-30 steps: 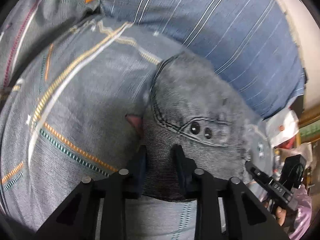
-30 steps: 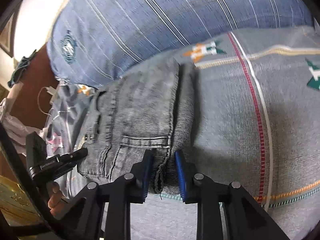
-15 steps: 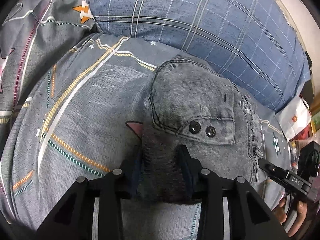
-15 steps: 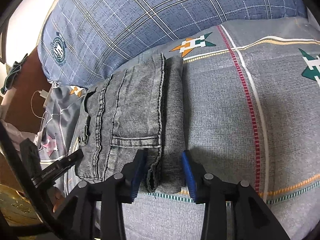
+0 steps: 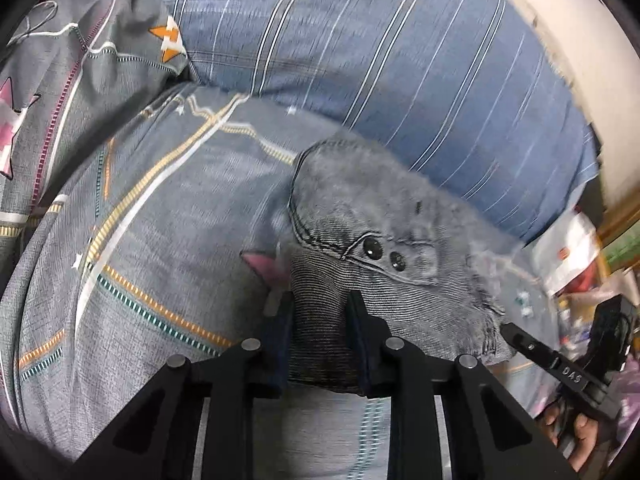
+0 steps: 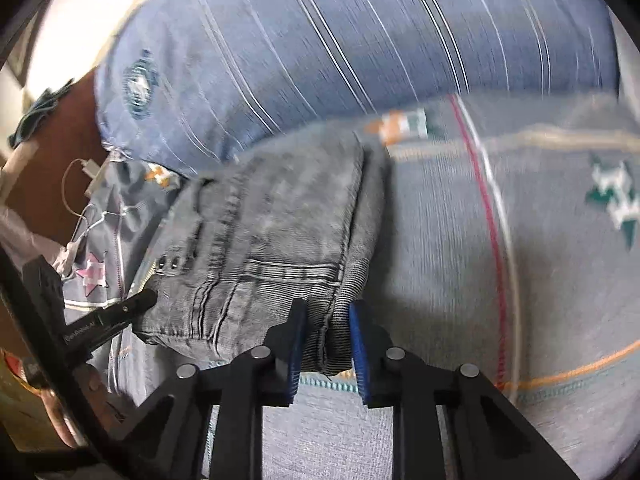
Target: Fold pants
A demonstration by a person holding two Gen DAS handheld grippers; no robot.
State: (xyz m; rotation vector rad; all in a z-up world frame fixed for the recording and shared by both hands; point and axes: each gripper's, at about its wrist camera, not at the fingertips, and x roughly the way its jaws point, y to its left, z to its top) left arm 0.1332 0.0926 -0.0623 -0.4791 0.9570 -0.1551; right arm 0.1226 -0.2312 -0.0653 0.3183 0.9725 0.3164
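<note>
Pants point(image 5: 384, 240), folded small, lie on the bed cover point(image 5: 140, 240) against the blue pillow point(image 5: 400, 60).
Left wrist view: the left gripper point(image 5: 320, 312) is clamped on the near fold; keep it level. Right wrist view: the right gripper point(image 6: 326, 324) pinches the bundle's right near corner; better to move both together, so layers stay aligned.

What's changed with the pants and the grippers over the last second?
Both hand-held grippers closed in again: half a second ago their fingers had spread around the folded pants; now the left hand-held gripper and right hand-held gripper pinch its near edge as before. Motion blur shows movement, direction unclear. The pants remain folded on the bedspread, by the blue pillow.
</note>
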